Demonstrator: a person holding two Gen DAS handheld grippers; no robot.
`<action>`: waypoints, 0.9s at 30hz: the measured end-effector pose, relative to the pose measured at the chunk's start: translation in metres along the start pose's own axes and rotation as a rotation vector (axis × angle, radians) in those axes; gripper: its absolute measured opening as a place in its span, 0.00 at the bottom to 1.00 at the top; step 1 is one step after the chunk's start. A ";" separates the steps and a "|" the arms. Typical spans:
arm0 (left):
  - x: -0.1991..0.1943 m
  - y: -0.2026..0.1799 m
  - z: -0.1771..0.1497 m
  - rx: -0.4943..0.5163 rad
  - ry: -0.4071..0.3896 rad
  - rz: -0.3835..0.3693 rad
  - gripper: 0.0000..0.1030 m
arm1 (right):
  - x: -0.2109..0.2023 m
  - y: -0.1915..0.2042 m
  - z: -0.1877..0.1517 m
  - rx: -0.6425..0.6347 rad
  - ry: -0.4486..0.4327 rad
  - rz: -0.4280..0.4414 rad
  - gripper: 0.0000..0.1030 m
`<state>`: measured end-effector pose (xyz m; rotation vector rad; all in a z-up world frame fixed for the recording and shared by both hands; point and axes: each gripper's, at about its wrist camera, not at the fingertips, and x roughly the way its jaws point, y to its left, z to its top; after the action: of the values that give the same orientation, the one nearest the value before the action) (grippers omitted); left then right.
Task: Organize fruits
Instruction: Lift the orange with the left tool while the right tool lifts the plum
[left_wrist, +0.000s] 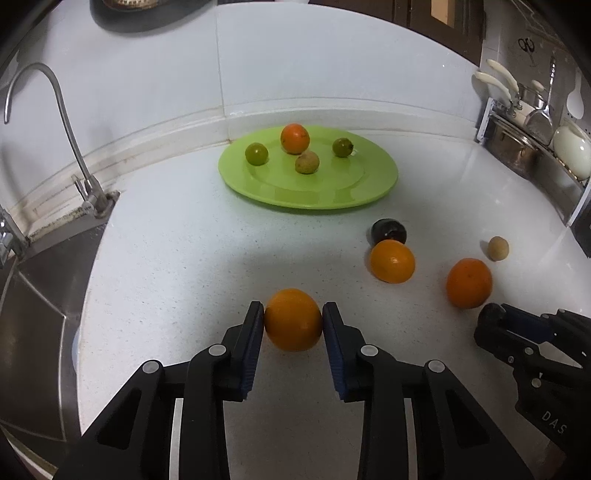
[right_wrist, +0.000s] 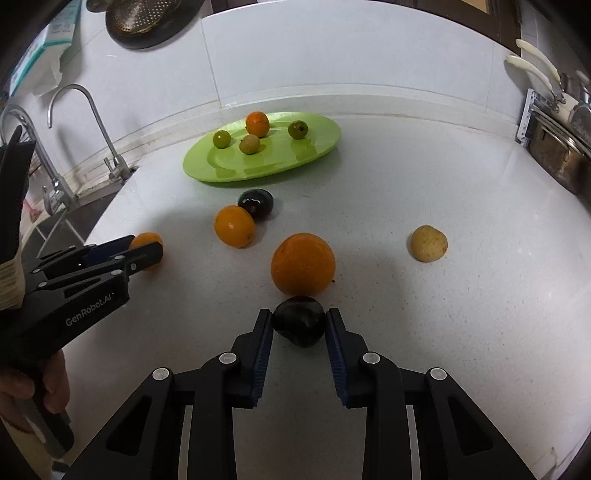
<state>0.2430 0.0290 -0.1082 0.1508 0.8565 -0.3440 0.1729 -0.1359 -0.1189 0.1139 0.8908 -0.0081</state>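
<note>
My left gripper (left_wrist: 293, 314) is shut on an orange (left_wrist: 293, 320) at the counter's near side; it also shows in the right wrist view (right_wrist: 147, 251). My right gripper (right_wrist: 299, 317) is shut on a dark plum (right_wrist: 299, 320), just in front of a big orange (right_wrist: 303, 264). A green plate (left_wrist: 314, 192) at the back holds an orange (left_wrist: 294, 138), two green fruits and a small tan fruit. Loose on the counter lie another orange (left_wrist: 392, 260), a second dark plum (left_wrist: 388, 231) and a tan round fruit (right_wrist: 428, 243).
A sink (left_wrist: 40, 314) with a tap (left_wrist: 55, 122) lies to the left. A rack with pots and utensils (left_wrist: 535, 125) stands at the right wall. The white counter (left_wrist: 184, 258) runs to a tiled back wall.
</note>
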 end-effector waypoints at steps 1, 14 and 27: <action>-0.003 0.000 0.000 0.003 -0.003 -0.003 0.32 | -0.002 0.000 0.000 -0.002 -0.004 0.003 0.29; -0.041 -0.010 0.007 0.020 -0.056 -0.025 0.32 | -0.032 0.003 0.015 -0.065 -0.106 0.022 0.29; -0.067 -0.018 0.027 0.034 -0.132 -0.004 0.32 | -0.053 -0.002 0.043 -0.100 -0.178 0.072 0.29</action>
<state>0.2147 0.0205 -0.0395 0.1561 0.7205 -0.3679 0.1730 -0.1440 -0.0514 0.0514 0.7074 0.0923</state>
